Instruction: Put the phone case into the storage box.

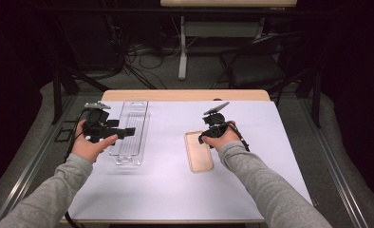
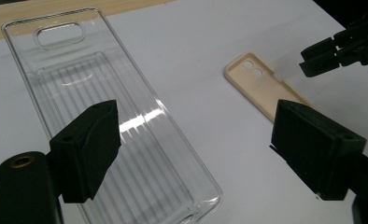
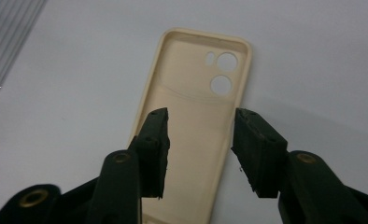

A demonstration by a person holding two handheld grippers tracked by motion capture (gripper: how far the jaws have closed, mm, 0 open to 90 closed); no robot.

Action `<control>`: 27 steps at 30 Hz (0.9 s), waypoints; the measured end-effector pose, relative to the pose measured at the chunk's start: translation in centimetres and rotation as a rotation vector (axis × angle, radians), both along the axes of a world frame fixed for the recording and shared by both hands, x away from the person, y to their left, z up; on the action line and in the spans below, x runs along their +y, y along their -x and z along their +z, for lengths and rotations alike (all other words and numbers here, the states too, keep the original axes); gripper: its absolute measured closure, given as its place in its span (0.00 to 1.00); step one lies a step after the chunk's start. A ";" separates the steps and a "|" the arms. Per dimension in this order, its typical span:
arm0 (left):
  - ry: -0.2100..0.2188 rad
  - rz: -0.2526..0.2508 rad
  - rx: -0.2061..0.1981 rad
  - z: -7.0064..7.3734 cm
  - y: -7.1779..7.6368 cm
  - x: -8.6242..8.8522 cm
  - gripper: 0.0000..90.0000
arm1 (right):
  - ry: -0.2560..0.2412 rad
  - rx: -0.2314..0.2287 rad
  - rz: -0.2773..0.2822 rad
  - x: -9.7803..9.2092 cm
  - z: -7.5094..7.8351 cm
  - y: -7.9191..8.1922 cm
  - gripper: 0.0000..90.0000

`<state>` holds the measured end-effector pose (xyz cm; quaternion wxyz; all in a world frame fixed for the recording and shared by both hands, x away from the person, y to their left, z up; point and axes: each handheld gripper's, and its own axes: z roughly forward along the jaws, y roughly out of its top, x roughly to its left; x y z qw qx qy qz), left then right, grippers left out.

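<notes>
A beige phone case (image 1: 199, 153) lies hollow side up on the white table mat, right of centre. My right gripper (image 1: 205, 138) hovers just above its far end. In the right gripper view the case (image 3: 196, 100) runs between the parted black jaws of this gripper (image 3: 201, 116), which is open and holds nothing. A long clear ribbed plastic tray (image 1: 130, 130) lies to the left. My left gripper (image 1: 127, 132) reaches over the tray's left side. It (image 2: 196, 144) is wide open and empty, with the tray (image 2: 102, 116) below it and the case (image 2: 261, 86) farther off.
The white mat (image 1: 166, 190) covers a wooden table (image 1: 185, 95). Beyond the far edge stand a dark chair (image 1: 256, 66), a table leg and floor cables. The other gripper (image 2: 341, 46) shows at the top right of the left gripper view.
</notes>
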<state>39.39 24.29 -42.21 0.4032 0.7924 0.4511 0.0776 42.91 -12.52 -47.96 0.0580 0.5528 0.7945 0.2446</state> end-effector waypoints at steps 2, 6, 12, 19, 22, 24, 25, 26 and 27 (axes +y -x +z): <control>0.002 0.003 0.001 -0.1 0.0 0.0 0.17 | 0.013 -0.008 -0.006 0.0 -0.1 -0.1 0.62; -0.009 0.000 0.005 -0.4 -0.2 -0.3 0.17 | 0.018 0.019 -0.027 0.1 -0.5 -0.3 0.61; -0.008 -0.008 0.006 -0.5 -0.2 -0.7 0.17 | 0.042 0.080 -0.025 -0.1 -1.2 -0.7 0.67; 0.000 -0.015 0.011 -0.6 -0.3 -1.0 0.17 | 0.076 0.156 -0.059 -0.1 -1.8 -0.9 0.74; 0.006 -0.016 0.011 -0.6 -0.4 -1.0 0.17 | 0.083 0.161 -0.064 0.0 -2.0 -0.8 0.76; 0.009 -0.016 0.010 -0.6 -0.4 -1.1 0.17 | 0.099 0.171 -0.063 0.0 -2.0 -0.8 0.78; 0.009 -0.016 0.011 -0.6 -0.4 -1.1 0.17 | 0.100 0.179 -0.071 0.0 -2.1 -0.9 0.79; 0.009 -0.016 0.012 -0.6 -0.4 -1.1 0.17 | 0.097 0.179 -0.072 0.0 -2.2 -0.9 0.79; 0.010 -0.017 0.013 -0.6 -0.4 -1.1 0.17 | 0.095 0.181 -0.079 0.0 -2.3 -0.9 0.80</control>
